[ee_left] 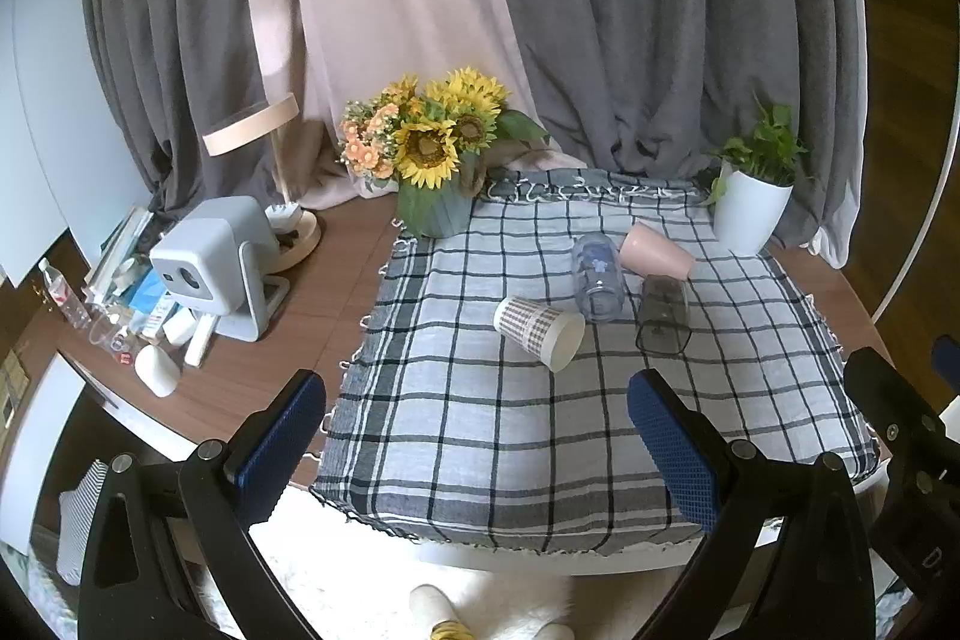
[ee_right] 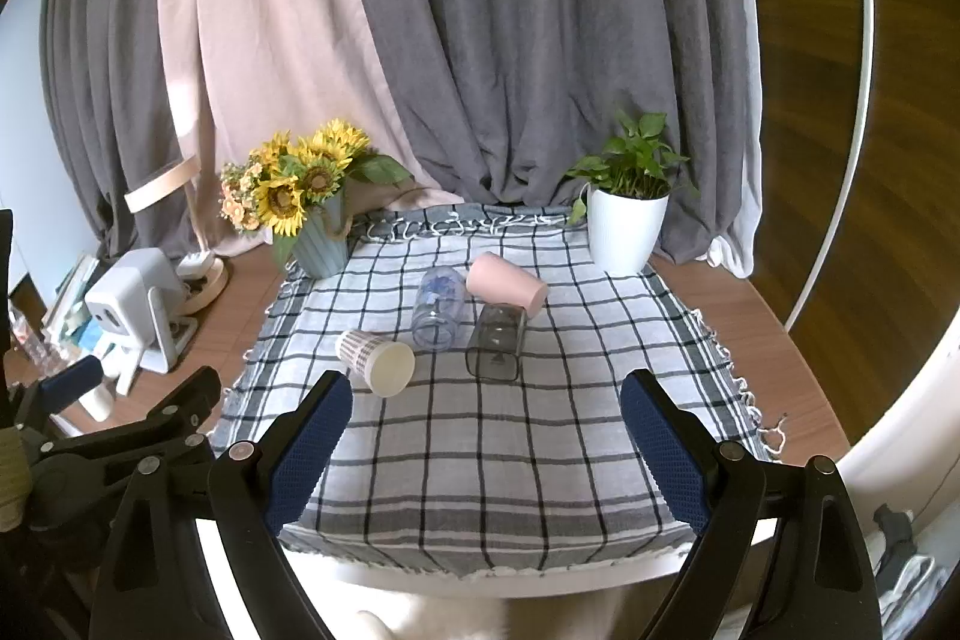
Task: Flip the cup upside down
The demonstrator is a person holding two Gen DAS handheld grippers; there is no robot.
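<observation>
Several cups lie on their sides on a checked cloth [ee_left: 480, 430] [ee_right: 480, 448]: a plaid paper cup [ee_left: 538, 331] [ee_right: 376, 360], a clear glass with a blue flower print [ee_left: 597, 283] [ee_right: 438, 310], a pink cup [ee_left: 655, 251] [ee_right: 507, 283] and a dark smoky square glass [ee_left: 662, 313] [ee_right: 495, 340]. My left gripper [ee_left: 477, 430] is open and empty, near the cloth's front edge, short of the cups. My right gripper [ee_right: 486, 430] is open and empty, also in front of the cups.
A sunflower vase [ee_left: 432, 160] [ee_right: 312, 214] stands at the cloth's back left, a white potted plant [ee_left: 750, 196] [ee_right: 624, 214] at the back right. A white device [ee_left: 210, 268] [ee_right: 135, 304], a lamp [ee_left: 282, 172] and clutter sit on the wooden table at left. Curtains hang behind.
</observation>
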